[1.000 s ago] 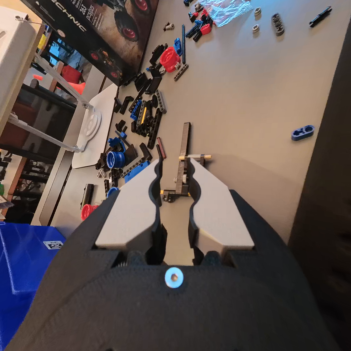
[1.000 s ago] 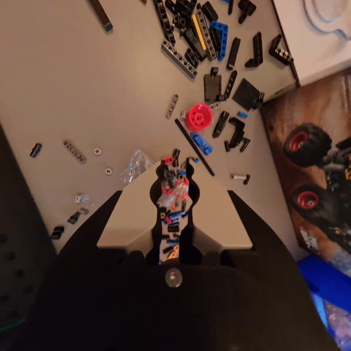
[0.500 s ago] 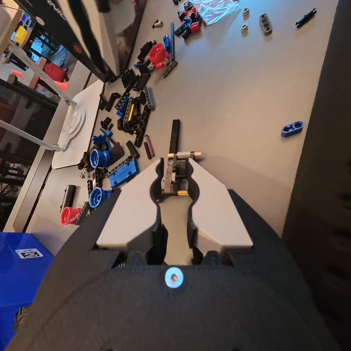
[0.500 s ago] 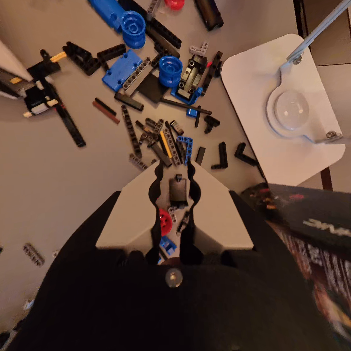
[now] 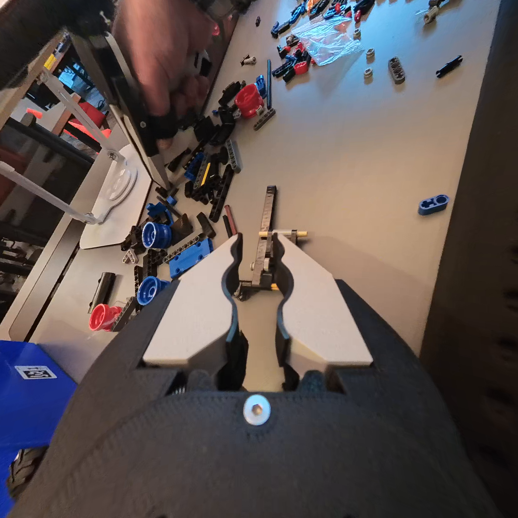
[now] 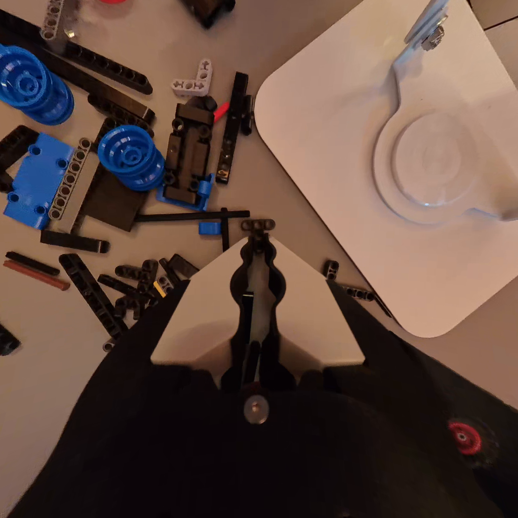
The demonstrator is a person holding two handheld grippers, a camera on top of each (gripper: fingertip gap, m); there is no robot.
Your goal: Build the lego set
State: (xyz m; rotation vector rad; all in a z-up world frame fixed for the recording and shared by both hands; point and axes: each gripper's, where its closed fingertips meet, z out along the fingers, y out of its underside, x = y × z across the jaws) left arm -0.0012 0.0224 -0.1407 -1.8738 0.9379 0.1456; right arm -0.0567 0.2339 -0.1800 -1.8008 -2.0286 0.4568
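Between left gripper (image 5: 257, 242) fingers: black beam assembly (image 5: 265, 252), tan pins.

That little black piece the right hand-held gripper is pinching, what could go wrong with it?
The right hand-held gripper holds the small black T-shaped connector only at its fingertips, so it might twist or pop out. Below lie a thin black axle and a blue clip, where a dropped piece could get lost among the parts.

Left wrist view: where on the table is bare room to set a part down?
Bare: the wide strip of table between the black assembly and the lone blue connector. Crowded: the parts pile left of the assembly, and around the plastic bag.
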